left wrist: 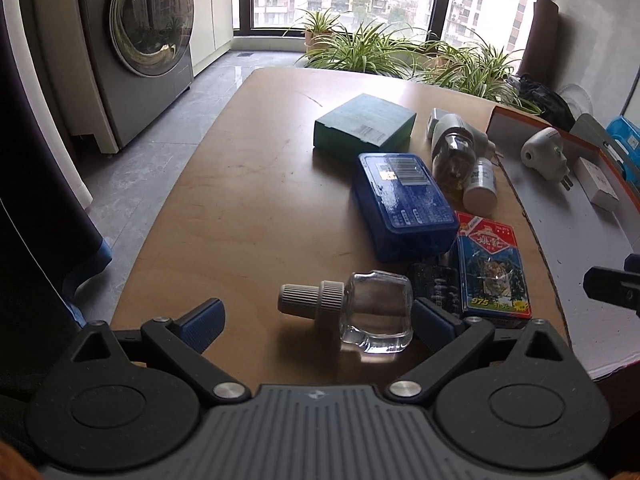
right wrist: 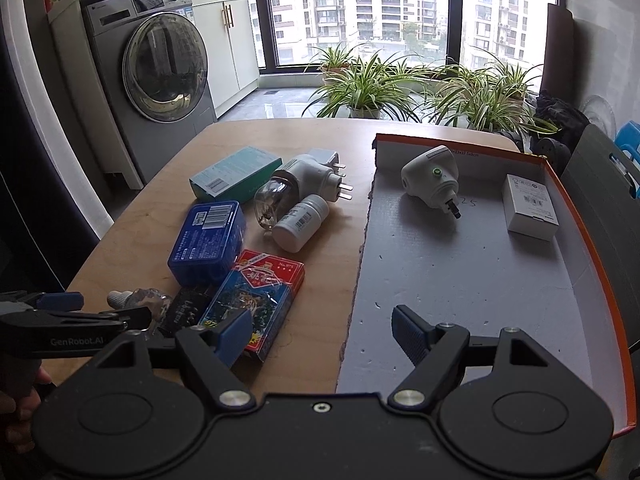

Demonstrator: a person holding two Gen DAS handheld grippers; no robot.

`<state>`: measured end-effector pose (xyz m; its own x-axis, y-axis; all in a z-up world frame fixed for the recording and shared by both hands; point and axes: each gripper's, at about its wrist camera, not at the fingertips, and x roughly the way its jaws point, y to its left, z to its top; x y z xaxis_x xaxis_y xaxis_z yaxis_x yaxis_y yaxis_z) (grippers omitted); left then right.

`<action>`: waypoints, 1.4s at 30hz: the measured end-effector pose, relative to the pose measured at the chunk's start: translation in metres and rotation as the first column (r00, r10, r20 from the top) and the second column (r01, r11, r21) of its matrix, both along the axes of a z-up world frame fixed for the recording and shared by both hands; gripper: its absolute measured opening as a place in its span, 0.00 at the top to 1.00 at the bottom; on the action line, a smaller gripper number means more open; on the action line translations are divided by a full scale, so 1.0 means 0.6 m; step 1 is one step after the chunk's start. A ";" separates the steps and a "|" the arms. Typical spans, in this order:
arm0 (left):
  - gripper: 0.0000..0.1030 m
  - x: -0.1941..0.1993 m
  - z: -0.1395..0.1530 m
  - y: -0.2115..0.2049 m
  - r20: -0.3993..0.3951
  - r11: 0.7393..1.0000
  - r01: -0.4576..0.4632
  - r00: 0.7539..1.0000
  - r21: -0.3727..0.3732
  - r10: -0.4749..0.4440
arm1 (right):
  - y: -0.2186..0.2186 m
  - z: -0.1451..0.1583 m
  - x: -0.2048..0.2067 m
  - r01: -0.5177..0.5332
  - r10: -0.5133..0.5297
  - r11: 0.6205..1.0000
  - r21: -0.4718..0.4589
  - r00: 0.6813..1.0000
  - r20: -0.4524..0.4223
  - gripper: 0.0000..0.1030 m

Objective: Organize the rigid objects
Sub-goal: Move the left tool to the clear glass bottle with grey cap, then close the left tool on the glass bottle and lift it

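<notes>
Left wrist view: my left gripper [left wrist: 320, 316] is low over the wooden table [left wrist: 248, 184], jaws wide, nothing pinched. One clear glass bottle [left wrist: 376, 312] lies on its side between the blue pads, its grey ribbed cap [left wrist: 312, 304] pointing toward nine o'clock. Square-shouldered glass, see-through; its base sits just beside my right-side pad, and I cannot tell if they touch.

Count on the table, going toward twelve o'clock from the bottle: one small black box [left wrist: 436, 284], one red-and-blue card pack [left wrist: 492, 272] with a tiger print, one blue plastic case [left wrist: 404, 204], one teal box [left wrist: 364, 126], one white pill bottle [left wrist: 480, 184], one white plug-in unit with a clear bulb-like vial [left wrist: 454, 160].

Right wrist view: my right gripper [right wrist: 320, 340] also stands wide and empty, straddling the near left edge of one orange-rimmed shallow box [right wrist: 580, 232] with a grey floor. Inside it, two things: one white plug device [right wrist: 434, 180] with a green dot at twelve o'clock, one white carton [right wrist: 530, 208] at one o'clock, well apart. Left gripper [right wrist: 96, 312] shows at nine o'clock, by the glass bottle [right wrist: 148, 300].
</notes>
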<state>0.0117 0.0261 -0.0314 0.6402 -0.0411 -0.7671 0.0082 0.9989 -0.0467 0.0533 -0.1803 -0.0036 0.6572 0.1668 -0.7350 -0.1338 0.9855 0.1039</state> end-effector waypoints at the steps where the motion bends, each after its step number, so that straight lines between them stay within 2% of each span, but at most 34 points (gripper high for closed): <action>1: 0.00 0.001 -0.004 0.003 0.003 1.000 0.010 1.000 -0.011 -0.010 | -0.001 0.000 -0.001 0.000 0.000 1.000 0.000 1.000 0.000 0.12; 4: 0.00 0.004 -0.010 0.015 0.010 1.000 0.008 1.000 -0.025 -0.008 | -0.004 0.000 0.000 0.010 -0.010 1.000 -0.002 1.000 -0.001 0.12; 7: 0.00 0.010 -0.013 0.030 0.017 1.000 -0.014 1.000 0.006 0.014 | -0.009 -0.002 0.002 0.020 -0.020 1.000 -0.001 1.000 -0.006 0.12; 9: 0.00 0.013 -0.015 0.040 0.010 1.000 -0.017 1.000 -0.003 0.017 | -0.009 -0.005 0.004 0.021 -0.021 1.000 0.000 1.000 -0.011 0.12; 11: 0.00 0.013 -0.017 0.041 0.018 1.000 0.006 1.000 -0.023 -0.005 | -0.005 -0.007 0.006 0.015 -0.015 1.000 -0.002 1.000 -0.016 0.12; 15: 0.01 0.017 -0.025 0.028 0.046 0.998 0.060 0.997 0.022 -0.061 | 0.004 -0.010 0.008 0.000 0.000 1.000 -0.008 1.000 -0.023 0.12; 17: 0.09 0.020 -0.033 0.026 0.071 0.997 0.067 0.995 0.028 -0.069 | 0.008 -0.012 0.009 -0.007 0.007 1.000 -0.014 1.000 -0.025 0.12; 18: 0.17 0.017 -0.033 0.024 0.087 0.997 0.068 0.994 0.041 -0.071 | 0.009 -0.013 0.009 -0.008 0.008 1.000 -0.015 1.000 -0.027 0.12; 20: 0.23 0.015 -0.032 0.023 0.103 0.994 0.089 0.990 0.056 -0.095 | 0.012 -0.017 0.012 -0.011 0.010 1.000 -0.007 0.999 -0.034 0.12; 31: 0.23 0.014 -0.017 0.048 0.108 0.999 0.033 0.994 -0.013 -0.032 | 0.065 -0.043 0.041 -0.039 0.043 0.997 0.059 0.996 -0.079 0.12; 34: 0.23 0.013 -0.012 0.052 0.115 0.999 0.026 0.993 -0.019 -0.024 | 0.081 -0.052 0.059 -0.010 0.017 0.997 0.079 0.996 -0.086 0.12; 39: 0.23 0.015 -0.007 0.059 0.122 0.999 0.023 0.992 -0.039 -0.018 | 0.094 -0.073 0.092 0.075 -0.069 0.996 0.048 0.991 -0.118 0.12; 42: 0.23 0.017 -0.004 0.059 0.131 0.998 0.034 0.991 -0.051 -0.027 | 0.093 -0.081 0.100 0.101 -0.089 0.992 0.077 0.986 -0.139 0.08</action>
<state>0.0218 0.0615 -0.0341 0.7325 -0.1005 -0.6733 0.0482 0.9942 -0.0960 0.1135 -0.1246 -0.0523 0.5691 0.1729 -0.8039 -0.0191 0.9802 0.1973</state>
